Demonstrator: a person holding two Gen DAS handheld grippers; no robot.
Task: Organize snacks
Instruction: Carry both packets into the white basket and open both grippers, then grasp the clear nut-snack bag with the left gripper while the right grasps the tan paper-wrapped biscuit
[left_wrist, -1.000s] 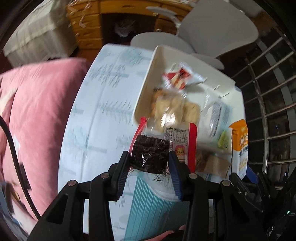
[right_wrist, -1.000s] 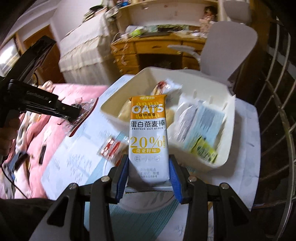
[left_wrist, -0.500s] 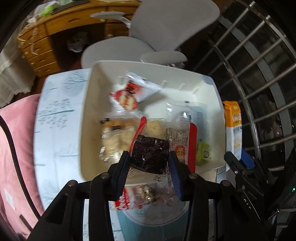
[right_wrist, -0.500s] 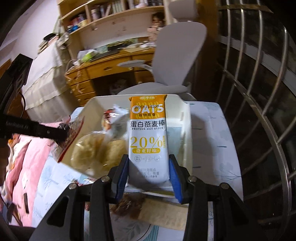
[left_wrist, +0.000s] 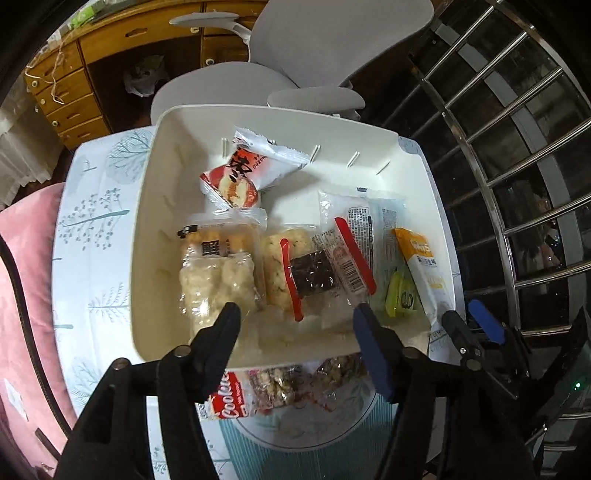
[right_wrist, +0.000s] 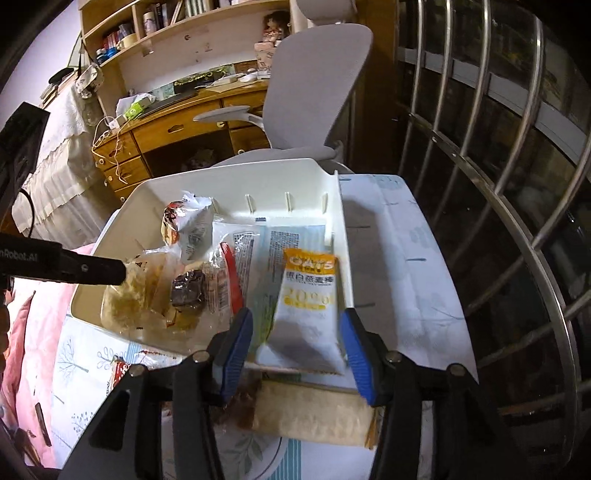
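A white bin (left_wrist: 147, 192) (right_wrist: 332, 173) on the table holds several snack packs. My left gripper (left_wrist: 295, 314) is open and empty over the bin's near edge. A dark snack in a clear pack with red edges (left_wrist: 314, 273) (right_wrist: 188, 288) lies in the bin just beyond it. My right gripper (right_wrist: 293, 325) is open over the bin's right side. The orange-and-white OATS bar (right_wrist: 308, 295) (left_wrist: 424, 269) lies between its jaws, leaning on the bin's right wall.
Outside the bin, on a plate (left_wrist: 332, 432), lie a Cookies pack (left_wrist: 231, 398), nut bars (left_wrist: 325, 376) and a pale bar (right_wrist: 314, 413). A grey chair (right_wrist: 314, 96) and wooden desk (right_wrist: 177, 129) stand behind. A metal railing (right_wrist: 517, 221) is right, pink bedding (left_wrist: 22, 277) left.
Both grippers opened. The dark snack pack dropped from the left gripper into the bin, and the OATS bar dropped from the right gripper against the bin's right wall.
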